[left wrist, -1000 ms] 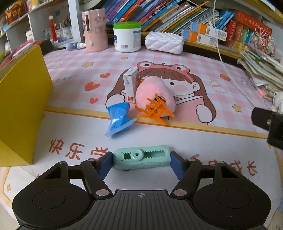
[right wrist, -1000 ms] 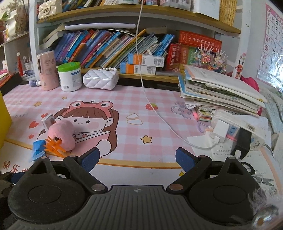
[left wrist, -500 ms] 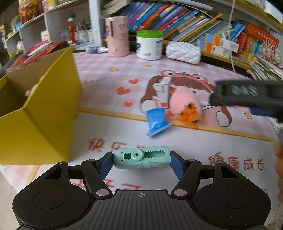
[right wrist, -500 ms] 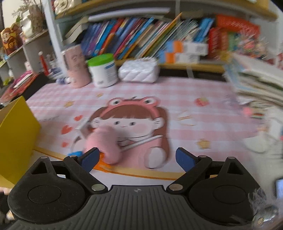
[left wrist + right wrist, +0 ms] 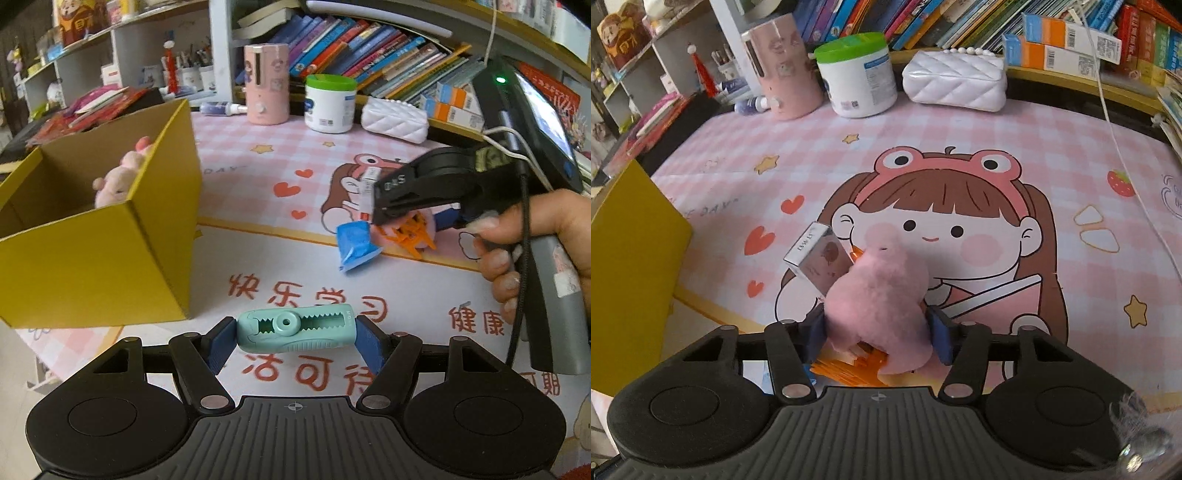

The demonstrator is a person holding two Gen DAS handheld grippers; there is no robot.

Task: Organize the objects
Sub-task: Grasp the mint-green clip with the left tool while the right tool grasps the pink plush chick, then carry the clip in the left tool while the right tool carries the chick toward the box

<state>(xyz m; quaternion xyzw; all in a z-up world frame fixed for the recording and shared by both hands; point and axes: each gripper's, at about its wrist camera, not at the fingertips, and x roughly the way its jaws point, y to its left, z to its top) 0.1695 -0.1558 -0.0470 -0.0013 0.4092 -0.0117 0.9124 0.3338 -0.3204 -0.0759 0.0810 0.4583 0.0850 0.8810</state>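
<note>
Left wrist view: the left gripper (image 5: pixel 295 338) clamps one mint-green toothed clip (image 5: pixel 294 328) crosswise between its two blue pads (image 5: pixel 221 346), held above the desk (image 5: pixel 406 291) just right of one open yellow box (image 5: pixel 92 236). One pink plush toy (image 5: pixel 122 173) sits inside the box. Further off, the right gripper (image 5: pixel 413 218), in a hand (image 5: pixel 535 240), reaches into a pile: one blue packet (image 5: pixel 356 245), one orange plastic piece (image 5: pixel 415 236), one small carton (image 5: pixel 367 192).

Right wrist view: the right gripper (image 5: pixel 879 334) is closed around one fluffy pink pom-pom (image 5: pixel 879 299), which fills the gap between its pads (image 5: pixel 940 334). The carton (image 5: pixel 818 260) leans against the pom-pom's left side; the orange piece (image 5: pixel 849 363) lies beneath it.
</note>
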